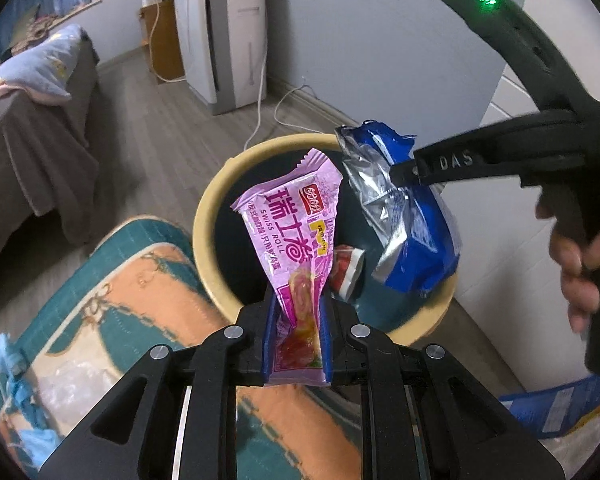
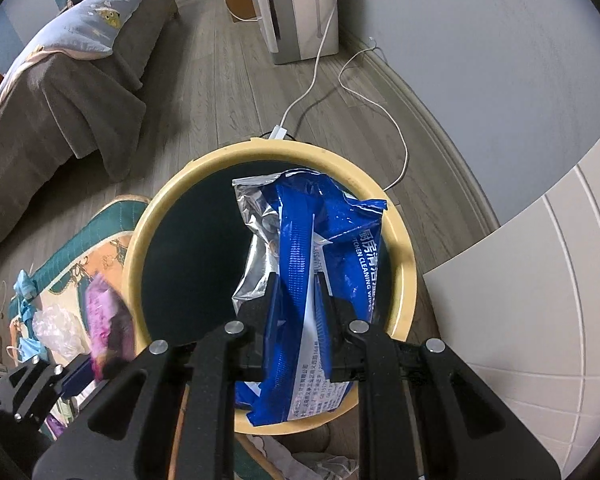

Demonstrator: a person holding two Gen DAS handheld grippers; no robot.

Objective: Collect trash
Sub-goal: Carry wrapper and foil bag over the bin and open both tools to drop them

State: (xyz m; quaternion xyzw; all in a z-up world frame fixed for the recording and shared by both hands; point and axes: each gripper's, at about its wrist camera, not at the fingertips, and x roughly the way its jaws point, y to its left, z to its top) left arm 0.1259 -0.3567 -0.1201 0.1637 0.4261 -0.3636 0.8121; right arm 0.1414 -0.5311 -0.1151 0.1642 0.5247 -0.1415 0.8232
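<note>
Left gripper (image 1: 298, 312) pinching the lower half of a pink wrapper (image 1: 296, 232), a crinkled snack sleeve printed "SWISS ROLL" with a swirl-cake picture, held upright over the near rim of the bin (image 1: 208, 216). Right gripper (image 2: 296, 300) clamped on a blue wipes packet (image 2: 320, 264), creased and torn open at the top so its silver lining shows, white lettering "CLEANING WIPES" along one side; it hangs above the bin's dark interior. Bin: round, cream rim, dark inside, standing on the wooden floor (image 2: 228, 92) beside a teal-and-orange rug (image 1: 148, 292); a small red-and-white wrapper (image 1: 346, 270) lies inside it. Beyond: white cable (image 2: 320, 68), a grey-draped bed (image 2: 60, 108), a white appliance (image 1: 220, 36) against the wall
</note>
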